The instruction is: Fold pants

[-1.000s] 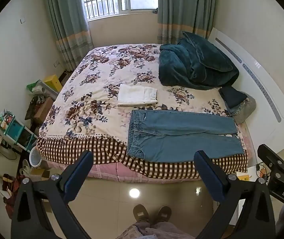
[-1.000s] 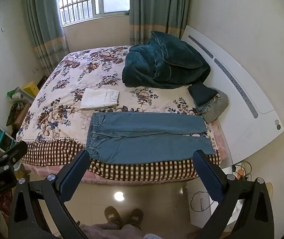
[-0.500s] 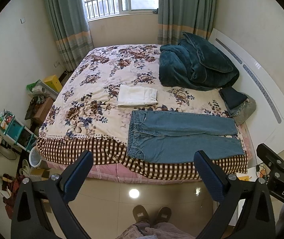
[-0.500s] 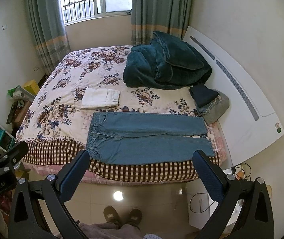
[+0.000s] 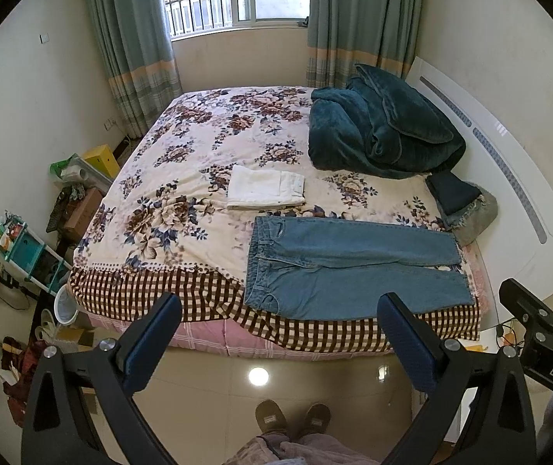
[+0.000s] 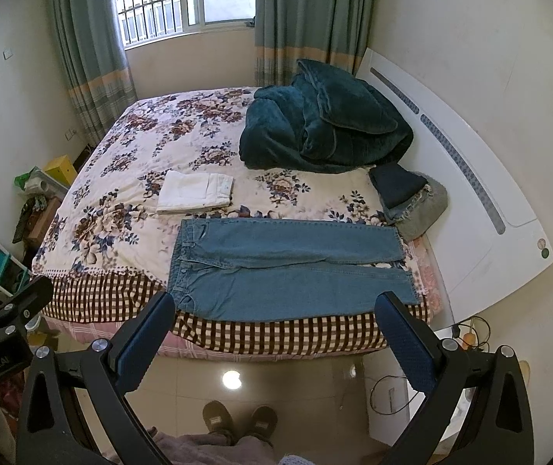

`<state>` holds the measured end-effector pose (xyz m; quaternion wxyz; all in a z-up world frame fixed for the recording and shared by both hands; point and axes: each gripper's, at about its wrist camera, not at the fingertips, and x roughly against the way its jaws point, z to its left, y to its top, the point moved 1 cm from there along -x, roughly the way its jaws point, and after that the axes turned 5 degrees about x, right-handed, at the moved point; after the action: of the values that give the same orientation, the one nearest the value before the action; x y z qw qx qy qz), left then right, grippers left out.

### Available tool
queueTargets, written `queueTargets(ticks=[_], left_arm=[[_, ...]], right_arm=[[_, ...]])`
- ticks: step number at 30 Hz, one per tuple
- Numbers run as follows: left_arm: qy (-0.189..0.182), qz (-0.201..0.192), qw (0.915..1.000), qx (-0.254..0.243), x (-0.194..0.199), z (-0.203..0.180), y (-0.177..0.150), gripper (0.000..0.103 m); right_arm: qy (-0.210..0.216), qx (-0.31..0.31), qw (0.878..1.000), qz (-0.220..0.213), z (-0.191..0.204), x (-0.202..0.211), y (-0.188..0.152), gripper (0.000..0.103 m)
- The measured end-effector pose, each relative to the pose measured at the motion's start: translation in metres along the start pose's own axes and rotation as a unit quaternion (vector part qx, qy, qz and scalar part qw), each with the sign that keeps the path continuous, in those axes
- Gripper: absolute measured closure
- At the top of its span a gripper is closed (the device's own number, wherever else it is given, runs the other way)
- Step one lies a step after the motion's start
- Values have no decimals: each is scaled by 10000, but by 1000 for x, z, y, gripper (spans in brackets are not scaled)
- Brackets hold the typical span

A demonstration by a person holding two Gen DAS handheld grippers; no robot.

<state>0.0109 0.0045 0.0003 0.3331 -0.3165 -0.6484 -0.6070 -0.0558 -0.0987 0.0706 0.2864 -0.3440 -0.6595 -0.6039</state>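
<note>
Pants point(image 5: 350, 267) lie flat on the bed point(image 5: 183, 209) ahead of both tools — left tool point(image 5: 278, 319) and right tool point(image 6: 274, 317) spread apart, empty, above the tiled floor point(image 6: 296, 372); folded white cloth point(image 5: 265, 192) lies beyond.

Left gripper point(image 5: 278, 306): held level, pointing forward, jaws spread wide, nothing between the blue-padded fingers point(image 5: 152, 339). Right gripper point(image 6: 276, 306): same attitude, jaws spread wide, pads point(image 6: 406, 343) bare. Both held side by side at similar height, apart from each other, each visible at the edge of the other's view. Slippered feet point(image 6: 239, 420) planted below, toes forward.
</note>
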Motion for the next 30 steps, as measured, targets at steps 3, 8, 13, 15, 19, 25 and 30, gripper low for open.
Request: queueTargets(ticks=[3,8,13,15,19,25,30], left_arm=[[6,18,10000,11,2,-1,8,0],[18,30,10000,37,-5,-9,12,0],[23,13,10000,34,-6,-10,10,0],[10,24,10000,47,-7,-9,9,0],[7,22,10000,46,-7,-9,9,0],[2,18,10000,44,-7,-9,10,0],[6,16,10000,54,-7,-9,10,0]], right_arm=[[-6,12,10000,-6,2,0,0,0],[8,10,10000,2,2,-1,1,0],[36,15,10000,21,3,-1,2,0],[26,3,10000,19,3,-1,2,0],[24,11,10000,22,3,-1,3,0],[28,7,10000,36,4,-2,3,0],[33,-5,10000,43,3,-2,3,0]])
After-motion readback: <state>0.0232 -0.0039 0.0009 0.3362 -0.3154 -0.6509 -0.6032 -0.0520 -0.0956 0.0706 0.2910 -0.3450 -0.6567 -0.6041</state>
